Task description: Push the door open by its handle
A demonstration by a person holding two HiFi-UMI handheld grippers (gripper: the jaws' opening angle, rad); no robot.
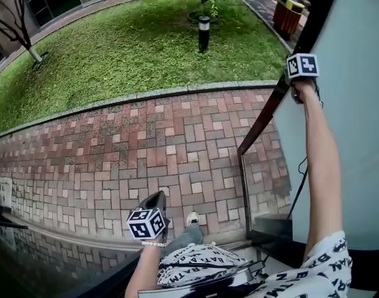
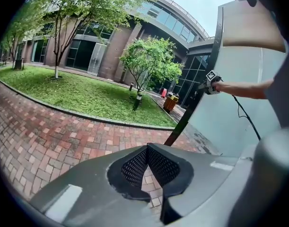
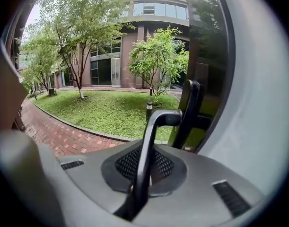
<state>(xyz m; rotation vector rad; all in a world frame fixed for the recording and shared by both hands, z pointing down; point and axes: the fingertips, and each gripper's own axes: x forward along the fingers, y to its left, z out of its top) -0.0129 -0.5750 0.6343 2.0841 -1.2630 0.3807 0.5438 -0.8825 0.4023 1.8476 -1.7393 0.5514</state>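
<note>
The glass door (image 1: 356, 135) stands swung outward at the right, and its dark edge (image 1: 263, 113) slants over the brick paving. My right gripper (image 1: 294, 85) is at arm's length against that edge, below its marker cube (image 1: 301, 66). In the right gripper view the jaws (image 3: 149, 148) are shut on the black bar handle (image 3: 148, 141), which rises between the pads and bends toward the door frame (image 3: 189, 112). My left gripper (image 1: 155, 200) hangs low by my waist, away from the door. Its fingertips (image 2: 146, 148) meet with nothing between them. The left gripper view shows the right gripper (image 2: 208, 82) at the door (image 2: 229, 122).
Red brick paving (image 1: 146, 148) lies ahead, bordered by a stone kerb (image 1: 146, 95) and a lawn (image 1: 127, 42). On the lawn stand a black bollard lamp (image 1: 204, 33) and small trees. A bin (image 1: 287, 14) is at the far right. My shoe (image 1: 193, 218) is on the threshold.
</note>
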